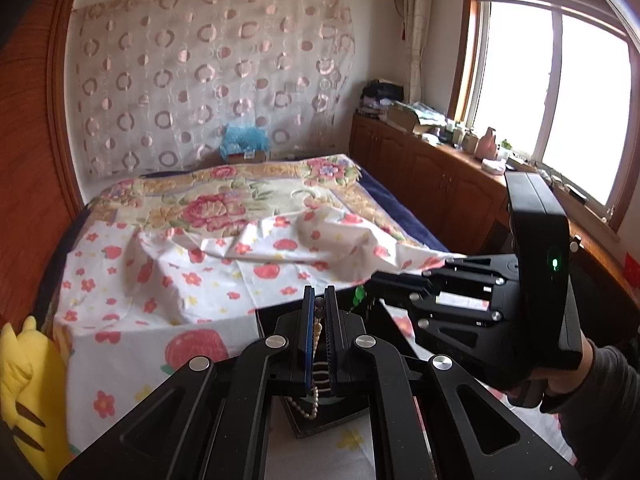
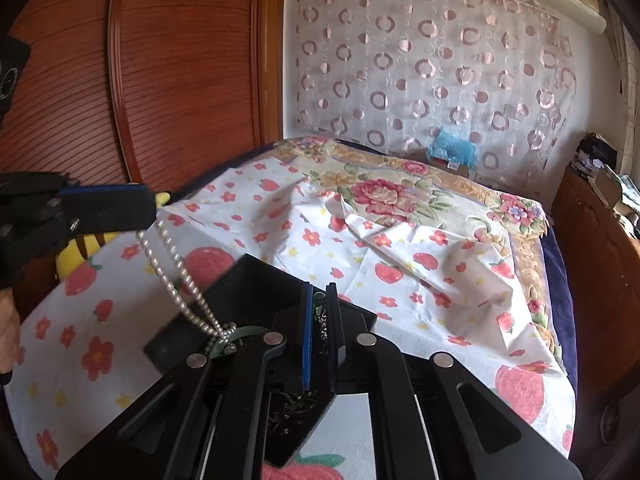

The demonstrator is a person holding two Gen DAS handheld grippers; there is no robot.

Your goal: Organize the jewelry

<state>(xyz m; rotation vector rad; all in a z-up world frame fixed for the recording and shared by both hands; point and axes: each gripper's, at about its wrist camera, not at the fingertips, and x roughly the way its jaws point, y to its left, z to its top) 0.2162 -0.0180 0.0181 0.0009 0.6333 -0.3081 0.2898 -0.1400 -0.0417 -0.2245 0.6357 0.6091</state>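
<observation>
My left gripper [image 1: 319, 292] is shut on a pearl necklace [image 1: 319, 328]. The strand hangs down from the jaws, and its lower loop reaches a black jewelry tray [image 1: 340, 416] on the bed. In the right wrist view the left gripper [image 2: 154, 204] comes in from the left, with the pearl necklace [image 2: 176, 268] dangling down to the tray [image 2: 248, 276]. My right gripper [image 2: 319, 290] is shut on a dark chain with green beads [image 2: 319, 308] above the tray. From the left wrist view, the right gripper [image 1: 374, 280] is close on the right, with the green beads [image 1: 359, 294] at its tip.
The tray lies on a strawberry-print sheet [image 1: 160, 280] over the bed. A yellow plush toy [image 1: 28, 392] sits at the bed's left edge by the wooden wardrobe [image 2: 180, 80]. Wooden cabinets [image 1: 432, 176] with clutter run under the window. A hand [image 1: 560, 384] holds the right gripper.
</observation>
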